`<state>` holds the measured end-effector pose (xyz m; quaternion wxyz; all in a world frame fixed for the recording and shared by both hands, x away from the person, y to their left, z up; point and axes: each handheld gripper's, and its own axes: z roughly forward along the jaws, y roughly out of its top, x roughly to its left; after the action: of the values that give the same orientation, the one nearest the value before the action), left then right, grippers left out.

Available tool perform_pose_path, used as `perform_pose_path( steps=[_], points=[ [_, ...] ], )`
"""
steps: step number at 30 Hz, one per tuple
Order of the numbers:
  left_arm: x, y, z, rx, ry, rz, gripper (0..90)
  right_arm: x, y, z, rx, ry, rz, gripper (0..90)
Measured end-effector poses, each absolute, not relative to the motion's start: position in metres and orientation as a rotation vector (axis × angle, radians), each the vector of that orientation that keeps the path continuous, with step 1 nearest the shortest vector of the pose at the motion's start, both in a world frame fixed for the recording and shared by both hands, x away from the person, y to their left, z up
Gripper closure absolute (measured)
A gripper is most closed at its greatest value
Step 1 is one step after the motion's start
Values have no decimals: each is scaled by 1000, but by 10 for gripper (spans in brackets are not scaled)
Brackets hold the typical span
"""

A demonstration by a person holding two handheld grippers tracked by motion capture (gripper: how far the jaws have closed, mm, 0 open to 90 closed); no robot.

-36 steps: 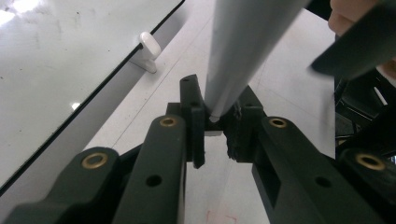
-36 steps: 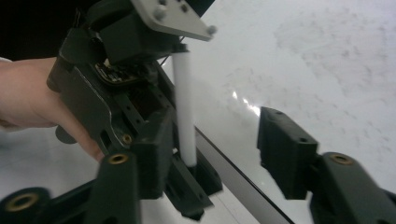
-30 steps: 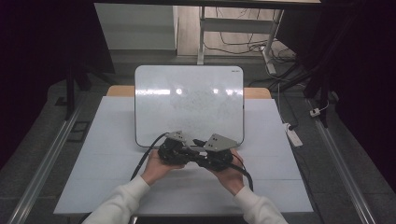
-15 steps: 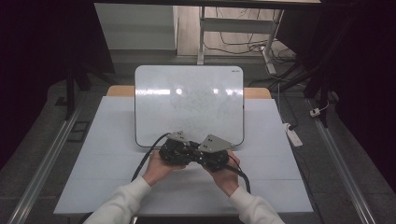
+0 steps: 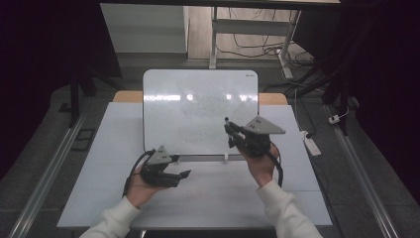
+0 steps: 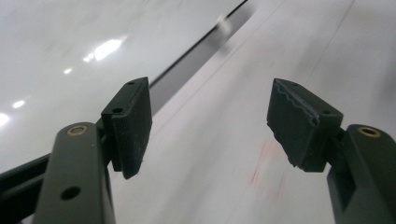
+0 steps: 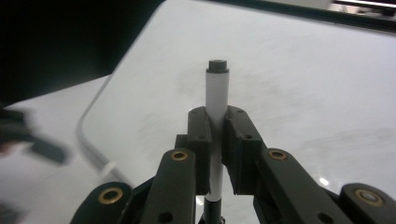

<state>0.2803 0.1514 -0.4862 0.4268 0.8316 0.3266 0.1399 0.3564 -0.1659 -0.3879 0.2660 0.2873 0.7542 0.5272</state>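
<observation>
Right gripper (image 5: 229, 130), right of centre in the high view, pinches a marker (image 7: 217, 109): white barrel clamped between both pads, dark tip sticking up past them, in front of the whiteboard (image 5: 198, 106). In the right gripper view the marker sits dead centre, upright, with the board filling the background.

Left gripper (image 5: 184, 174) is lower left of centre, low over the table (image 5: 99, 148), just below the board's bottom edge. Its jaws have just been opening and now stand spread, nothing between them. Faint red smears on the table under them.
</observation>
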Motion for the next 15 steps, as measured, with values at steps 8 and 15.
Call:
perform_pose_path(
  steps=[8, 15],
  points=[
    [256, 203, -496, 2032, 938, 411, 320, 398, -181, -354, 902, 1964, 1405, 805],
    [252, 215, -501, 2033, 970, 452, 322, 437, -176, -344, 985, 1960, 1301, 805]
  ],
)
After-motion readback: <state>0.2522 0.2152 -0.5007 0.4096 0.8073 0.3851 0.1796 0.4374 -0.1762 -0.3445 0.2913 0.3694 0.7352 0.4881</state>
